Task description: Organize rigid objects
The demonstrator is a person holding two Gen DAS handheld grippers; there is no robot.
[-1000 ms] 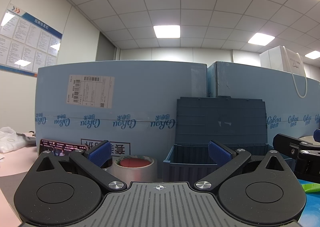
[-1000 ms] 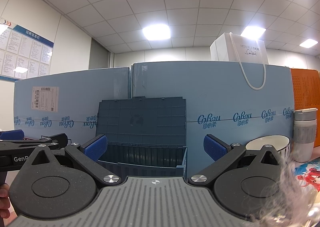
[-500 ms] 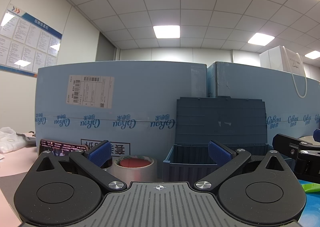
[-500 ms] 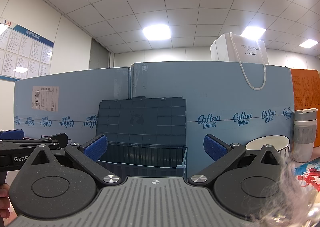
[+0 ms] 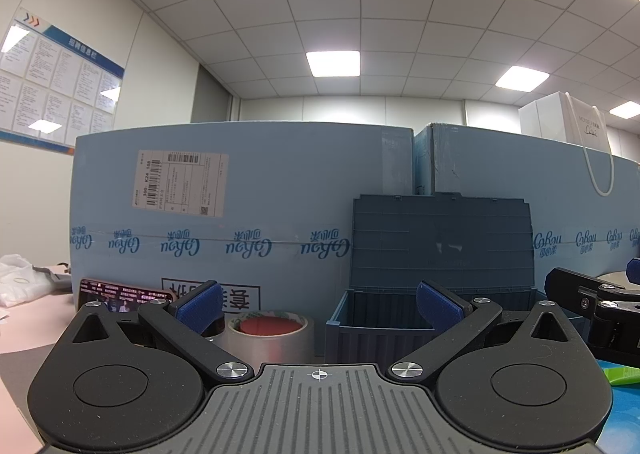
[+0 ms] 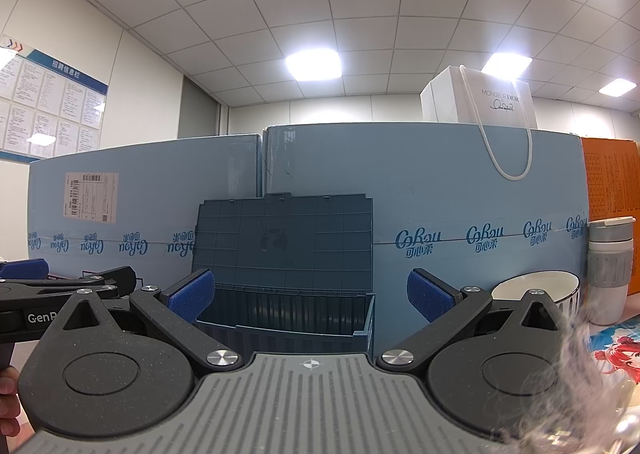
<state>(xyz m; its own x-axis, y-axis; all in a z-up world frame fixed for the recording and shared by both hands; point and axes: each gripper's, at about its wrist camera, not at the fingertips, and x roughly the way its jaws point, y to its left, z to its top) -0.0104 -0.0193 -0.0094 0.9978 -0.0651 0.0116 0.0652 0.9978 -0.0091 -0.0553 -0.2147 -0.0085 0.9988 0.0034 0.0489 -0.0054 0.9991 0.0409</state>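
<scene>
A dark blue storage box (image 5: 376, 328) stands open ahead, its lid (image 5: 442, 242) upright against the cartons; it also shows in the right wrist view (image 6: 288, 314). A roll of clear tape (image 5: 270, 334) lies left of the box, between my left gripper's fingers in view. A phone (image 5: 120, 296) leans behind it at the left. My left gripper (image 5: 318, 304) is open and empty. My right gripper (image 6: 310, 294) is open and empty, facing the box. A white bowl (image 6: 536, 290) and a grey tumbler (image 6: 610, 270) stand right of the box.
Tall light blue cartons (image 5: 240, 214) wall off the back of the table. A white paper bag (image 6: 480, 98) sits on top of them. An orange box (image 6: 612, 206) is at the far right. A white plastic bag (image 5: 20, 278) lies at the far left.
</scene>
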